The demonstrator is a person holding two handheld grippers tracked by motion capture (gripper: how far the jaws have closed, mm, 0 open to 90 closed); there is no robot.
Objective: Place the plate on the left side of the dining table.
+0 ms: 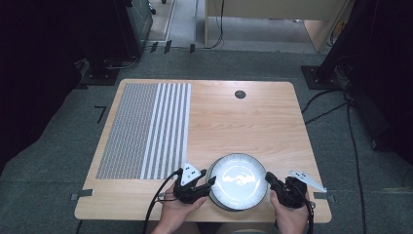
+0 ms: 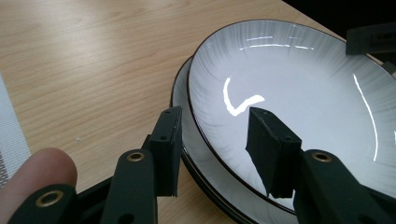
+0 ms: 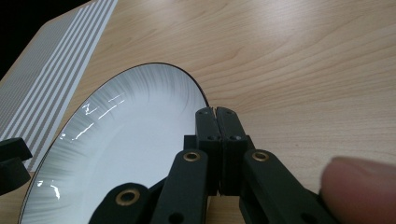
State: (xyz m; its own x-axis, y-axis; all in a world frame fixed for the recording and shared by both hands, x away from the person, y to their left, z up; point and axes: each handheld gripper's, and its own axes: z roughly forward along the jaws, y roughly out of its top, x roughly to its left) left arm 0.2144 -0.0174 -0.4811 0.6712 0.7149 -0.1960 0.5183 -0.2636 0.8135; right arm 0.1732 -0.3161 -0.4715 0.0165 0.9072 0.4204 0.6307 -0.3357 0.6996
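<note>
The top plate (image 2: 289,93) sits at the near edge of the table (image 1: 253,122), at about six o'clock on the tabletop, between your two hands. It rests on a second plate (image 2: 187,140) beneath it, and it is shifted or tipped, so the lower one's rim peeks out on the side towards your left gripper (image 1: 195,187).

That left gripper is at the stack's nine o'clock in the high view. In the left gripper view its jaws are spread and straddle the upper rim, one outside and below the edge, the other over the white inside. The pads do not appear to press on the porcelain, so I judge this side as lined up but not gripped.

Your right gripper (image 1: 273,182) is at about three o'clock on the stack. Its jaws are pressed together with almost no gap, right at the plate's edge. Whether a sliver of rim is caught between the tips I cannot tell; it looks more like they are shut just beside it.

So, as I read it, the top plate is approached from both sides but not separated or carried anywhere. What is left for you: close the left jaws on the rim, get a real hold on the right, lift it off the lower one. The striped mat (image 1: 146,129) at ten o'clock on the table lies bare.
</note>
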